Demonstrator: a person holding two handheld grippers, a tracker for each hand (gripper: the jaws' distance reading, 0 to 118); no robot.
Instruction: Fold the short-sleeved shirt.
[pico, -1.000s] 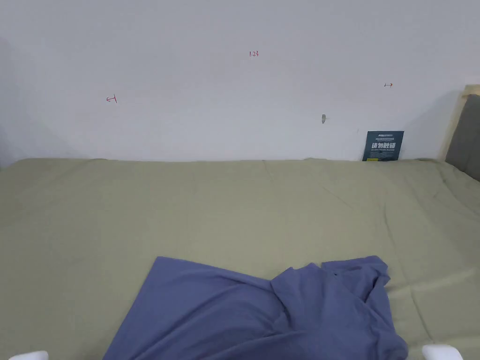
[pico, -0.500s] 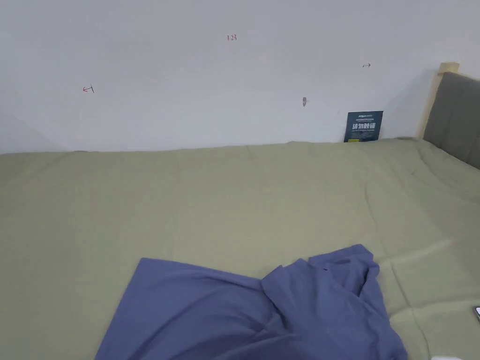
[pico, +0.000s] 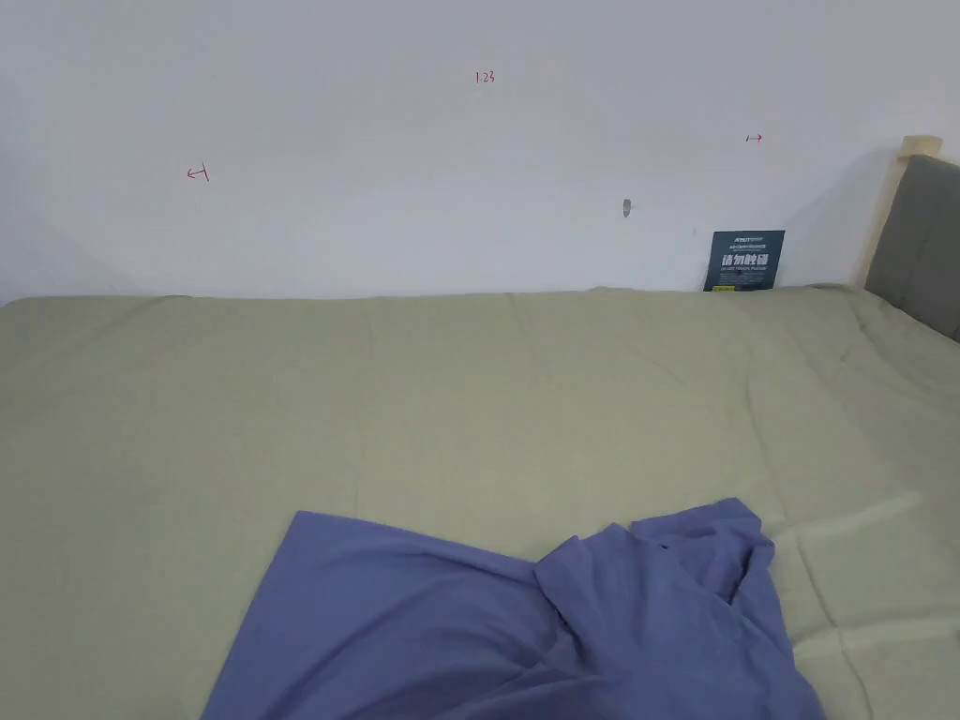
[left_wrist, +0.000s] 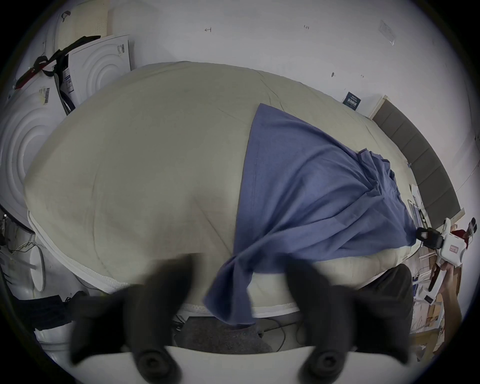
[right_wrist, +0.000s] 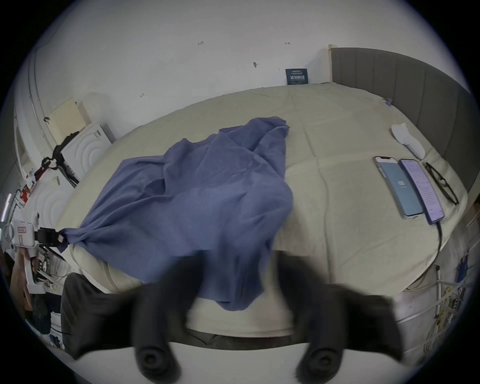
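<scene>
A blue short-sleeved shirt (pico: 525, 628) lies crumpled on the olive bed sheet (pico: 375, 403), its near edge hanging over the bed's front edge. In the left gripper view, my left gripper (left_wrist: 237, 283) has blurred jaws standing wide apart, with a hanging shirt corner (left_wrist: 231, 298) between them. In the right gripper view, my right gripper (right_wrist: 237, 280) also has blurred jaws spread wide around a hanging flap of the shirt (right_wrist: 194, 194). From afar, the right gripper (left_wrist: 422, 235) and the left gripper (right_wrist: 58, 239) each sit right at an outer corner of the shirt (left_wrist: 311, 194).
Two phones (right_wrist: 400, 189) (right_wrist: 422, 192), a pair of glasses (right_wrist: 441, 183) and a white object (right_wrist: 407, 140) lie on the bed's right side. A grey headboard (pico: 923, 244) stands at the right and a dark card (pico: 745, 261) leans on the wall. White foam boards (left_wrist: 98, 67) are beyond the left end.
White gripper parts that showed in the bottom corners of the head view one second ago have left the picture. The camera has shifted; the shirt lies the same way.
</scene>
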